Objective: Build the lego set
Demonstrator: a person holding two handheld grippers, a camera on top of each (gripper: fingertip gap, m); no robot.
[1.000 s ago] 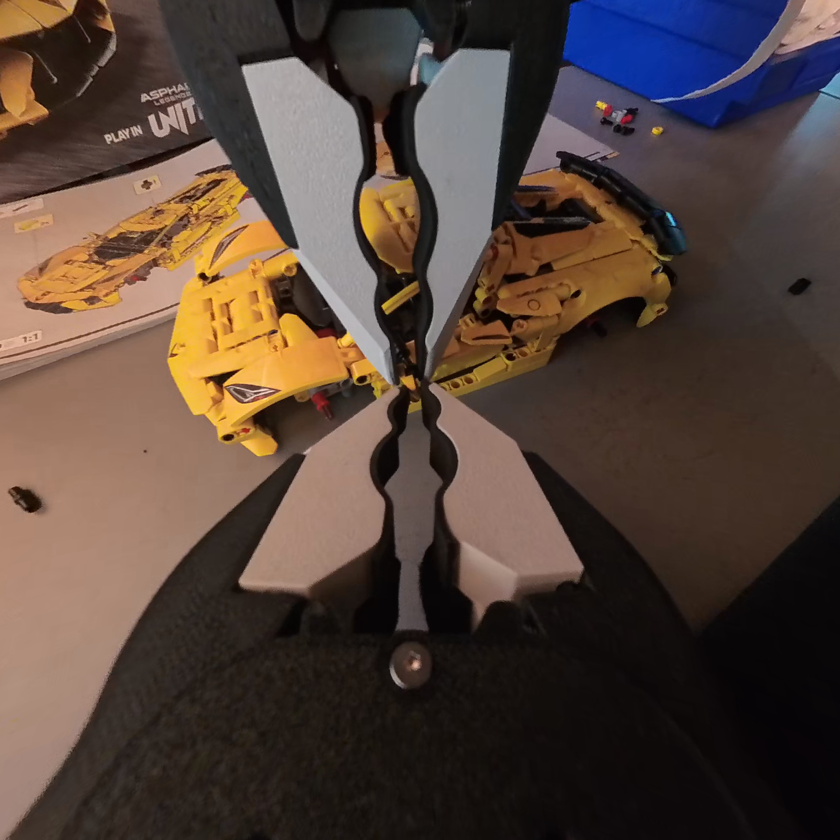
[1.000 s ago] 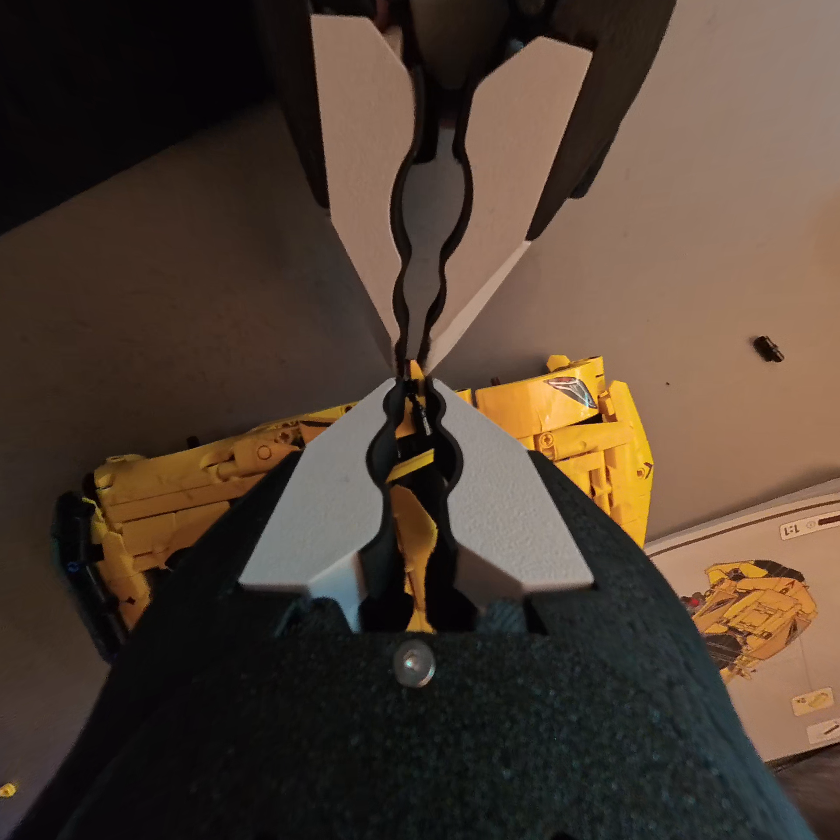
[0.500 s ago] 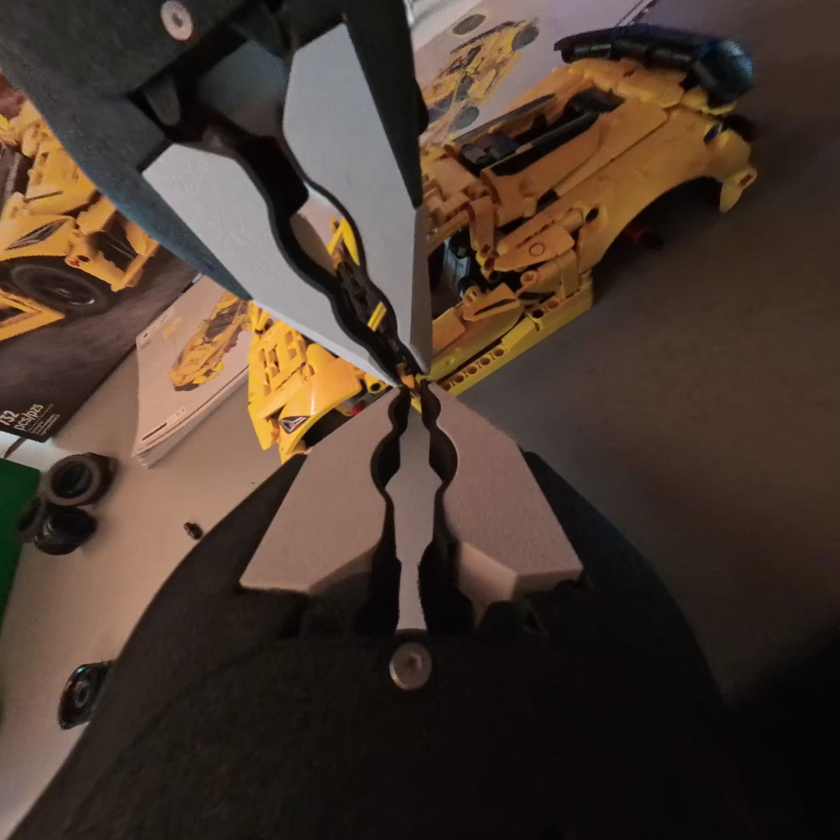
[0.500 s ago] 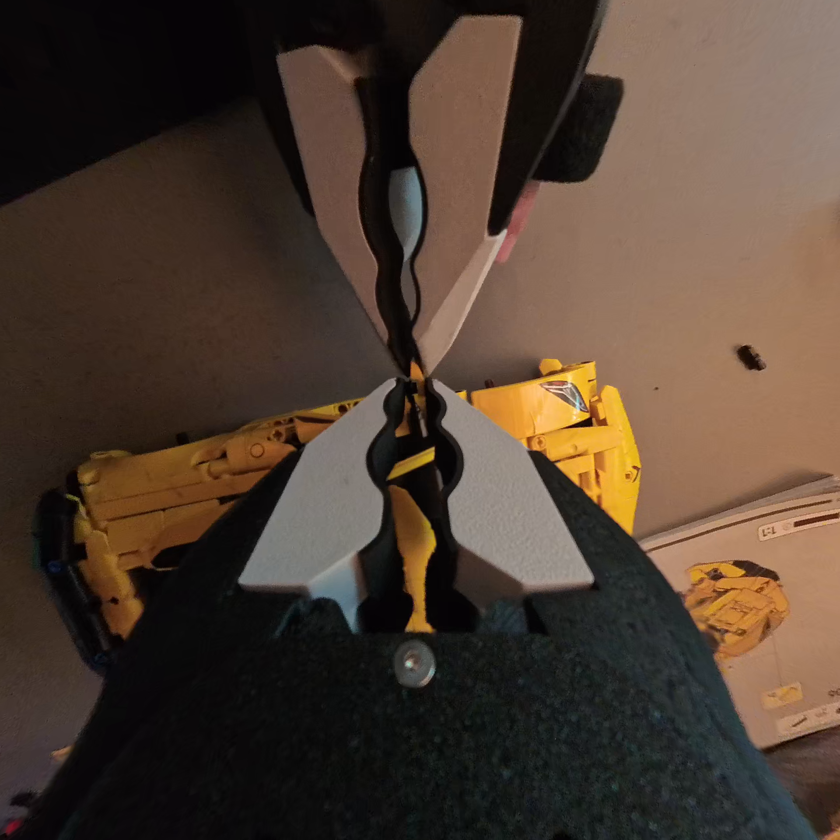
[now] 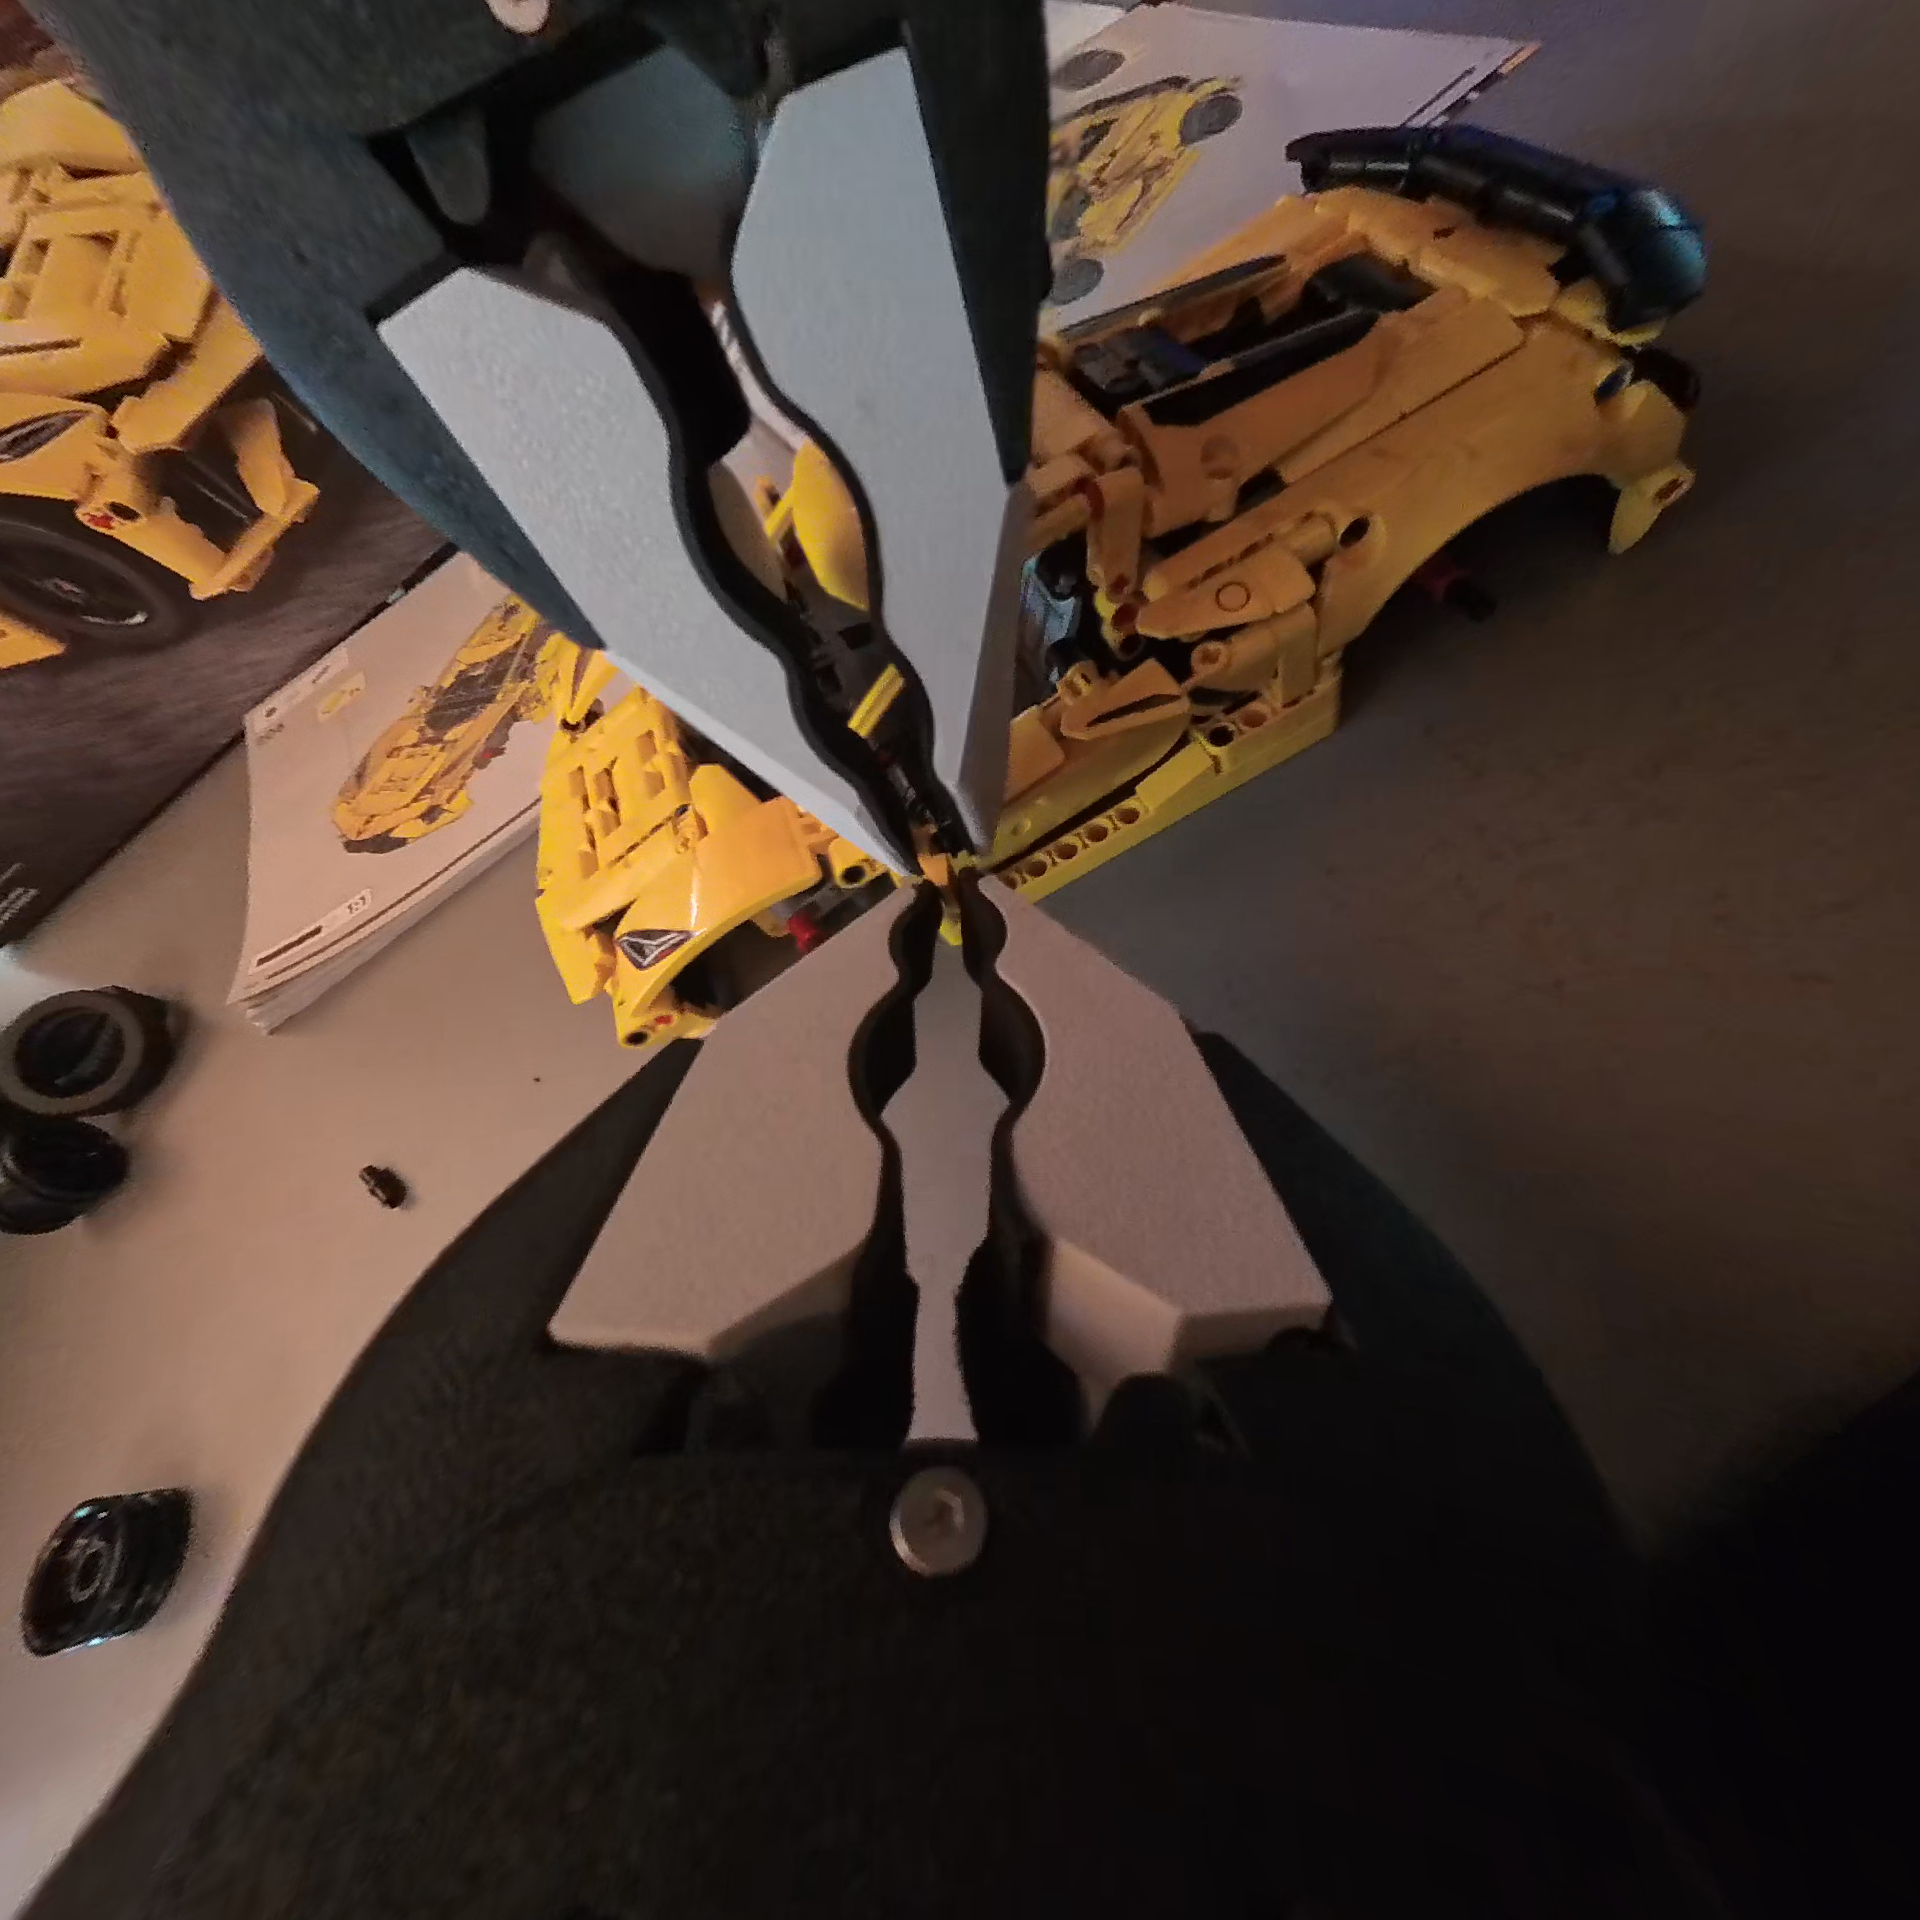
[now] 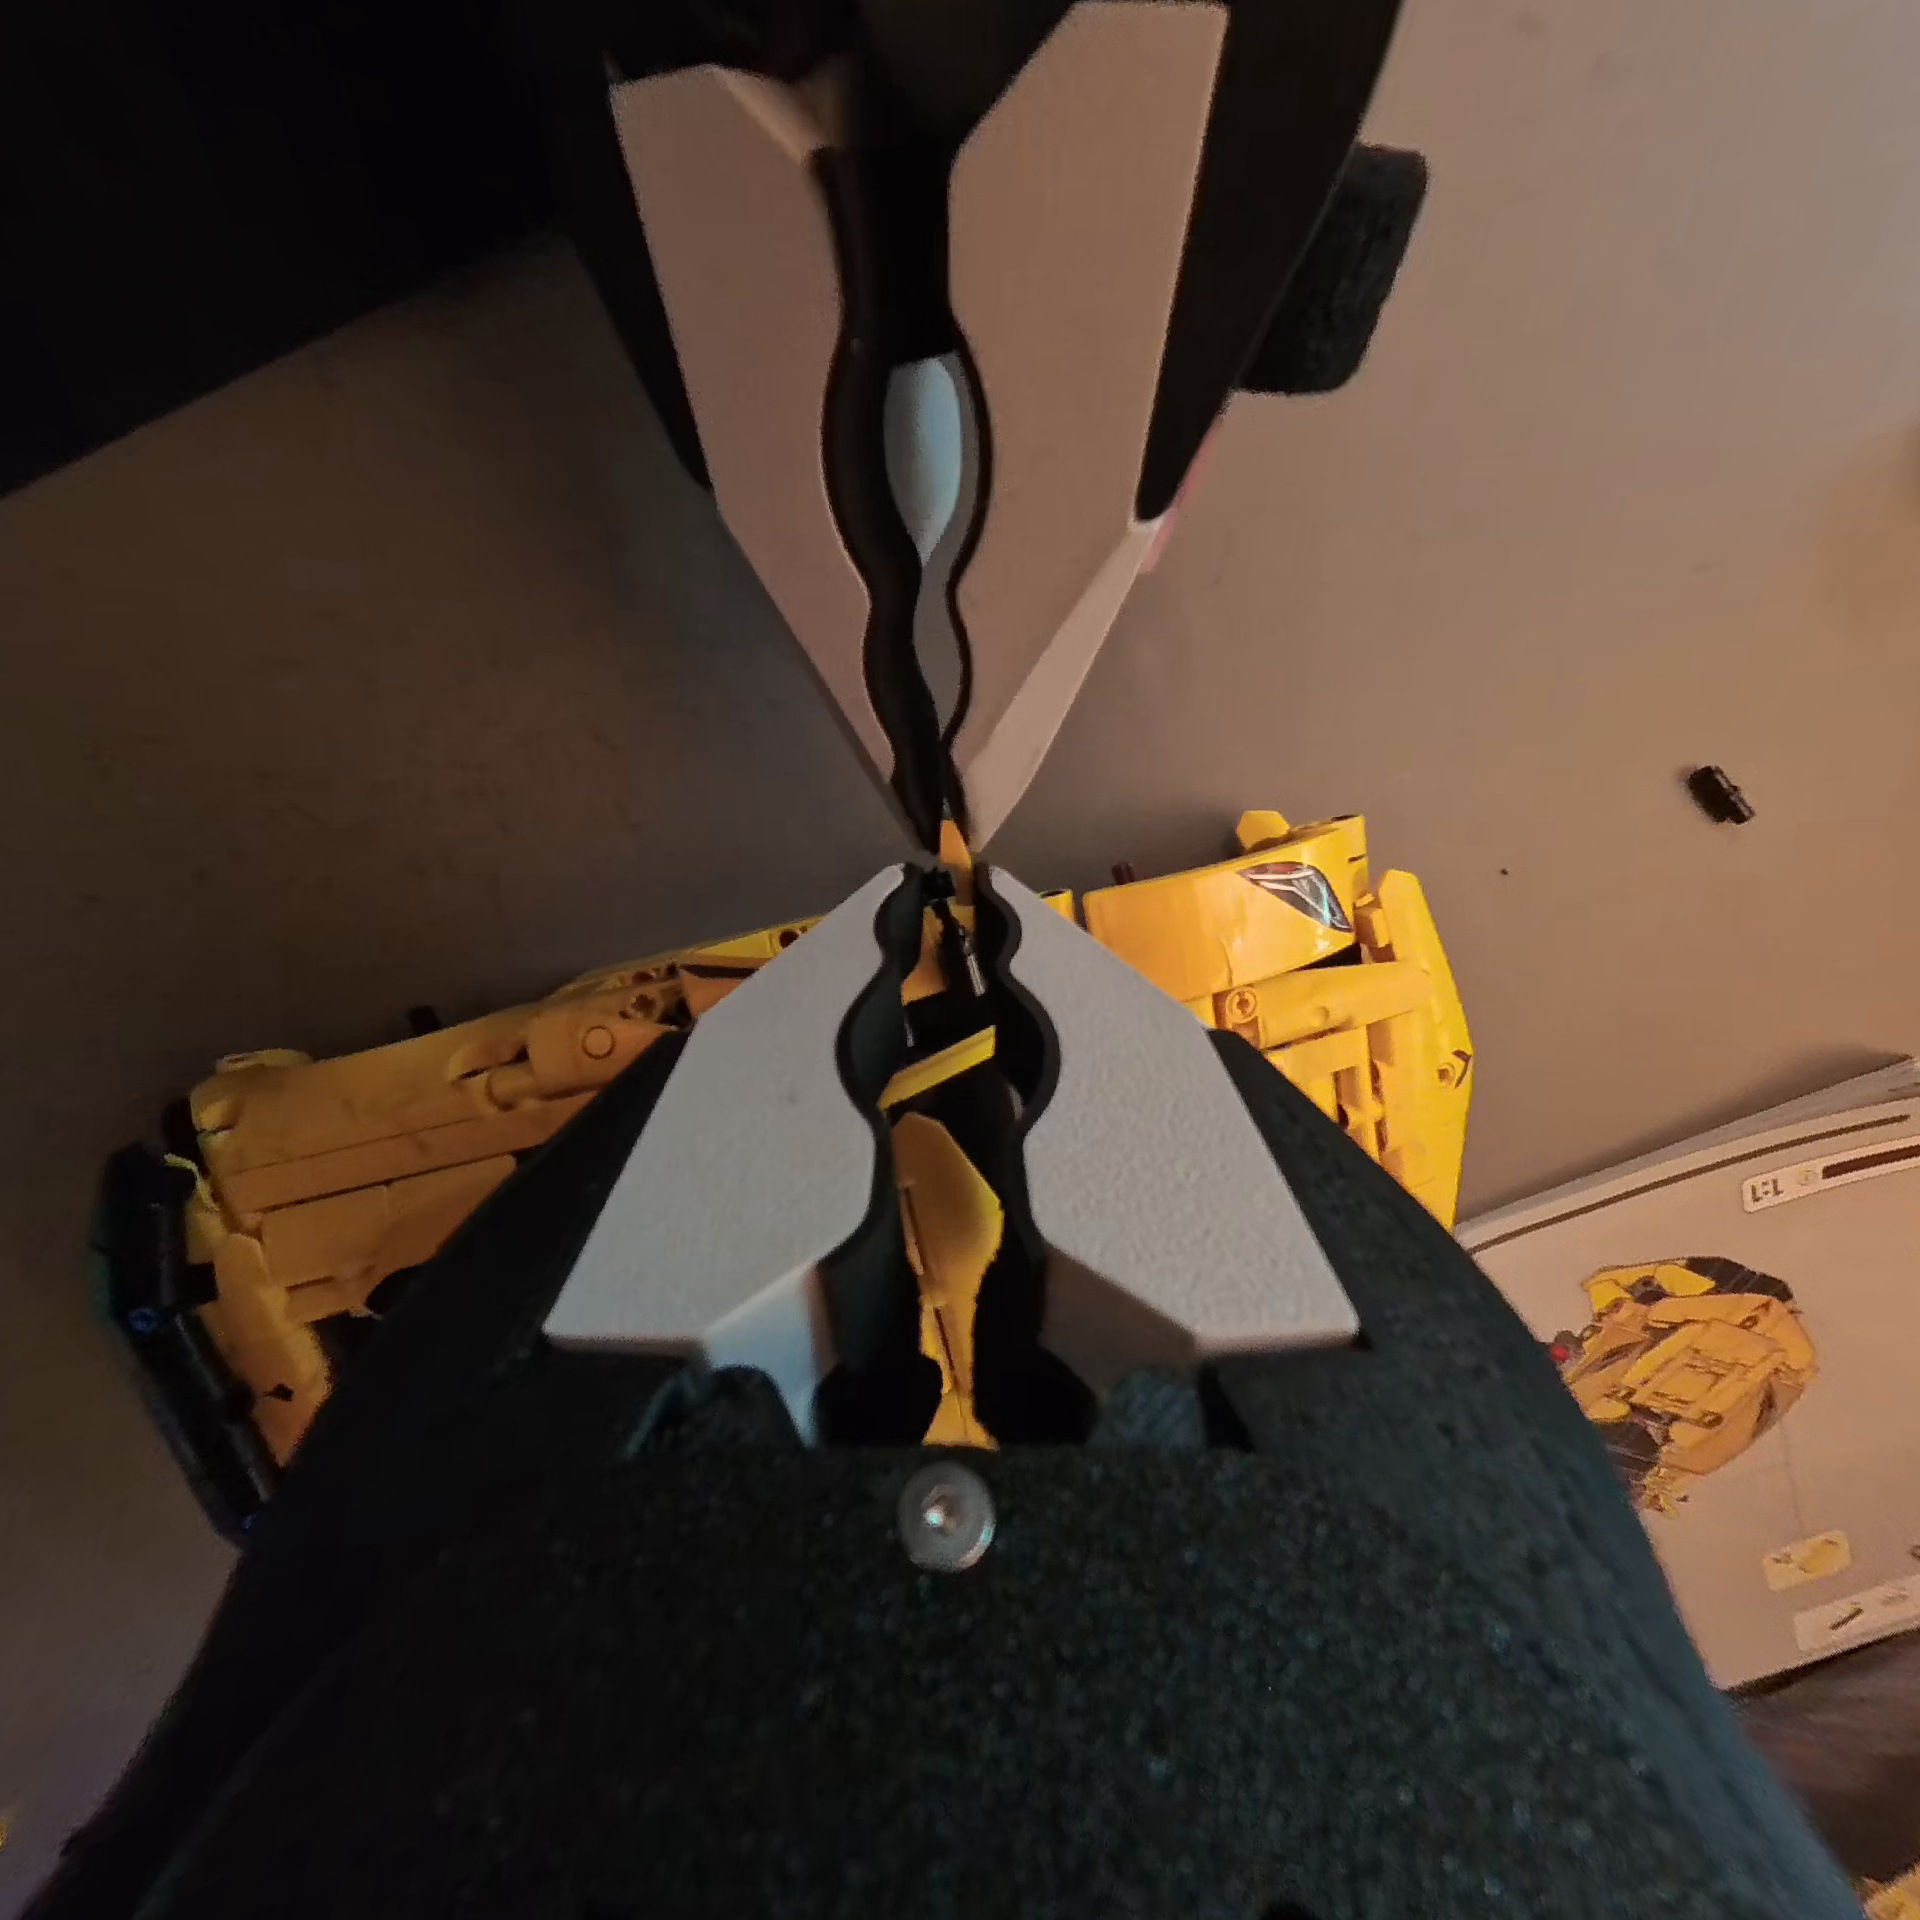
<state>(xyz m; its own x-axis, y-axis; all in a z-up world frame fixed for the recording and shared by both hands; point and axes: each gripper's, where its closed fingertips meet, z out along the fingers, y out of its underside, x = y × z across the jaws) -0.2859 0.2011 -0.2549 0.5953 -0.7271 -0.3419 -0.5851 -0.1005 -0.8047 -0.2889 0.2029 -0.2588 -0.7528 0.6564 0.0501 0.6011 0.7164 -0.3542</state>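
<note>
Table (image 5: 1558,1039): grey top, everything sits on it. Landmark = yellow car.

Yellow car (image 5: 1299,499): the half-built lego model, no wheels on, resting on the table w/ a black spoiler at its rear end; in the right wrist view (image 6: 1299,987) its nose w/ a dark badge shows beyond the fingers.

Box (image 5: 104,468): dark, w/ a car picture, standing beyond the car's nose, at the left edge of the left wrist view.

Booklet (image 5: 416,748): thick instruction book lying flat just beside the car's nose, between car and box; seen also in the right wrist view (image 6: 1683,1371). A second open page lies behind the car.

Right gripper (image 5: 914,831): comes in from above the car, fingers nearly together, clamped on a small part (image 5: 862,707), a black-and-yellow lego bit w/ a thin black pin end. In its own view (image 6: 945,894) the part (image 6: 956,997) runs down the slot between the grey fingers (image 6: 748,1143).

Left gripper (image 5: 940,894): tip to tip w/ the right one, in front of the car's side; tips pinched on a yellow sliver of the same part. Opposite view (image 6: 935,821) shows it closed tight too.

Tyres (image 5: 73,1060): black, loose, well apart from the car, past the booklet. One more wheel piece (image 5: 104,1569) nearer the camera.

Black pin (image 5: 379,1184): tiny, lone, near the car's nose side; also (image 6: 1720,795).
</note>
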